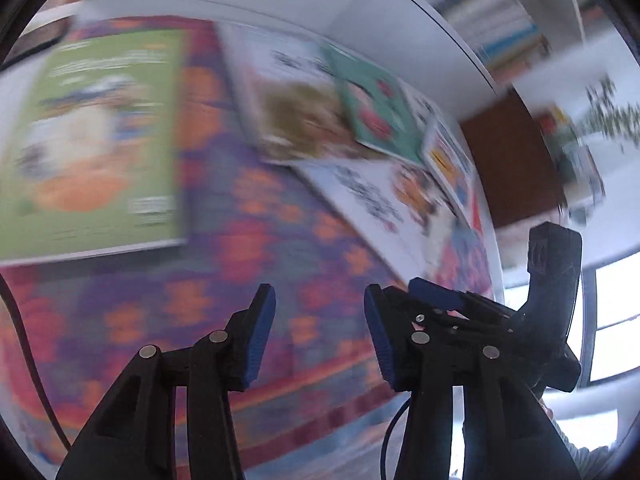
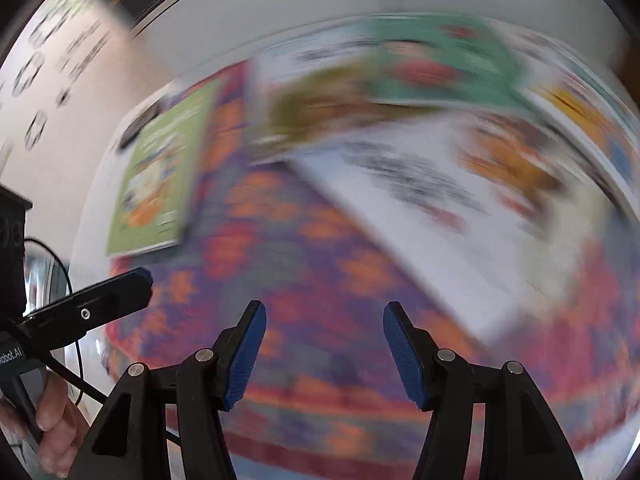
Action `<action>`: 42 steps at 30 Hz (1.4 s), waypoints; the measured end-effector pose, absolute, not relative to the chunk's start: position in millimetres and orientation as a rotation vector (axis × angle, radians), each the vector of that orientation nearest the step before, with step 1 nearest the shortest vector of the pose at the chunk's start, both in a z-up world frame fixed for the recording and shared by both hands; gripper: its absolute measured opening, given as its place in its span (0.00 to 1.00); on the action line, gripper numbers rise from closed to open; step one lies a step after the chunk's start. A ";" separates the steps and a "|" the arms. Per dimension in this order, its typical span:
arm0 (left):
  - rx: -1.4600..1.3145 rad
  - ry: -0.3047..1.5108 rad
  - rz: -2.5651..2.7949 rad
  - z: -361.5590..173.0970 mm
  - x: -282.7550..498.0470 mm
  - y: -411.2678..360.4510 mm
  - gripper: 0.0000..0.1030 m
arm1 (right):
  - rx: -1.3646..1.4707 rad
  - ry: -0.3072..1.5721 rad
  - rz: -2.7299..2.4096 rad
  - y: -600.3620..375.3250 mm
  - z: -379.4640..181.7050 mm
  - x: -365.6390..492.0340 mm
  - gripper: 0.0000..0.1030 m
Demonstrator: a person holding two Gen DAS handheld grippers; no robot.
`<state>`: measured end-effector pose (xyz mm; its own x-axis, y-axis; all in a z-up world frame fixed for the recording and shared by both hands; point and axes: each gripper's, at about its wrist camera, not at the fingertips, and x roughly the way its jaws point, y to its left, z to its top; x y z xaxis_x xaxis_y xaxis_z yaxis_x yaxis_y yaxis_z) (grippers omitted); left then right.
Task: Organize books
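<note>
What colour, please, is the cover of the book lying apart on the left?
Green cover, with an orange patch; left wrist view shows it best.

patterned cloth (image 1: 256,248) under scattered books (image 1: 92,128)

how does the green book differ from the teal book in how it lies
The green book lies alone on the patterned cloth, apart from the others. The teal book rests on top of an overlapping pile of books. Both lie flat, cover up.

Left gripper (image 2: 72,312) body reads partly "obot.AI".
</note>
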<state>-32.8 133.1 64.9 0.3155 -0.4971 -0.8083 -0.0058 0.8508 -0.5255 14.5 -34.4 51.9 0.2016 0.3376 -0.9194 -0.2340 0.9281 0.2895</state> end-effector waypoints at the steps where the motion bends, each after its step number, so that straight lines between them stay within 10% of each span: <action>1: -0.472 1.228 -0.356 65.2 -27.2 120.3 0.44 | 0.131 1.303 0.359 -57.3 52.4 14.3 0.57; 28: -0.170 1.243 -0.326 33.4 205.3 -98.7 0.34 | 0.454 1.132 0.053 -303.6 38.7 158.6 0.36; 42: -0.255 1.290 -0.448 42.3 94.6 -82.0 0.40 | 0.301 1.218 0.179 -298.1 41.7 111.6 0.41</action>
<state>94.6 -82.0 42.3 0.2085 -0.4571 -0.8646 0.1777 0.8871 -0.4261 111.6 -298.1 41.7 0.3381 0.2946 -0.8938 0.0257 0.9465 0.3217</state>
